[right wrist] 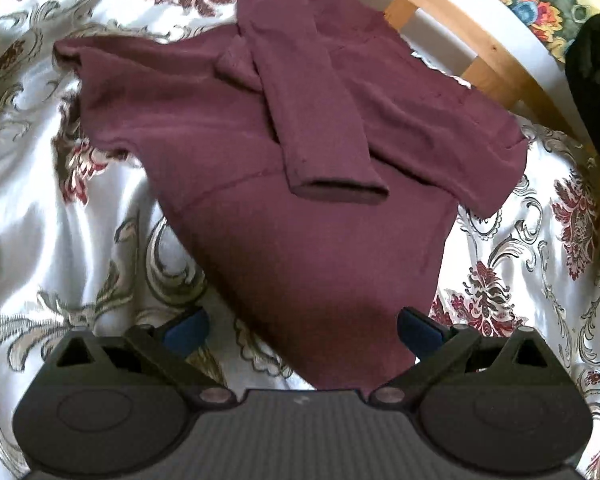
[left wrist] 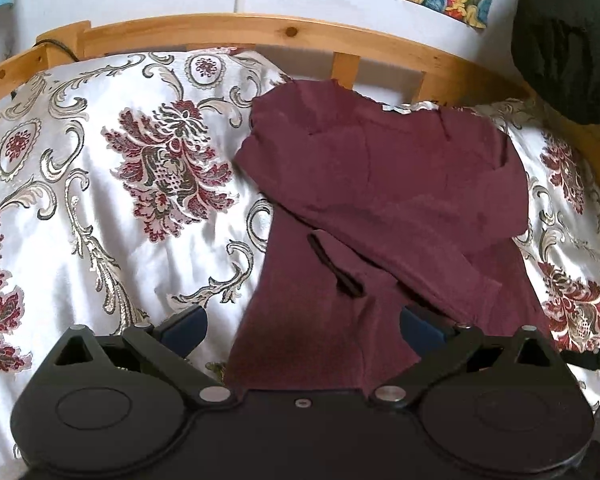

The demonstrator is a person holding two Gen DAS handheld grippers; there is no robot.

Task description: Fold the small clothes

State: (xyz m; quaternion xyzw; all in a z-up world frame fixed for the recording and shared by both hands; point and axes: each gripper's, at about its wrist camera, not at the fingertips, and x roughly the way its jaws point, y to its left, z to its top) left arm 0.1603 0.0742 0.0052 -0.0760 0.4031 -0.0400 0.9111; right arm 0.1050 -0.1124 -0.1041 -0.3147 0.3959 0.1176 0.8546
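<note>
The maroon top (right wrist: 300,168) lies on the bedspread (left wrist: 100,200) near the headboard edge, sleeves crossed. Left gripper (left wrist: 302,326) and right gripper (right wrist: 302,326) (both spread, holding nothing) should pinch the hem's 2 corners evenly before folding upward.

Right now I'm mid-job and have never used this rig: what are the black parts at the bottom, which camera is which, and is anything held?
Each picture comes from a fisheye camera on a hand-held gripper, looking forward along its two blue-tipped fingers. The left hand-held gripper and the right hand-held gripper both stand open, holding nothing. A maroon long-sleeved top lies on a floral bedspread, one sleeve folded across its body. Its lower hem runs between both grippers' fingers. A wooden bed rail stands behind.
</note>
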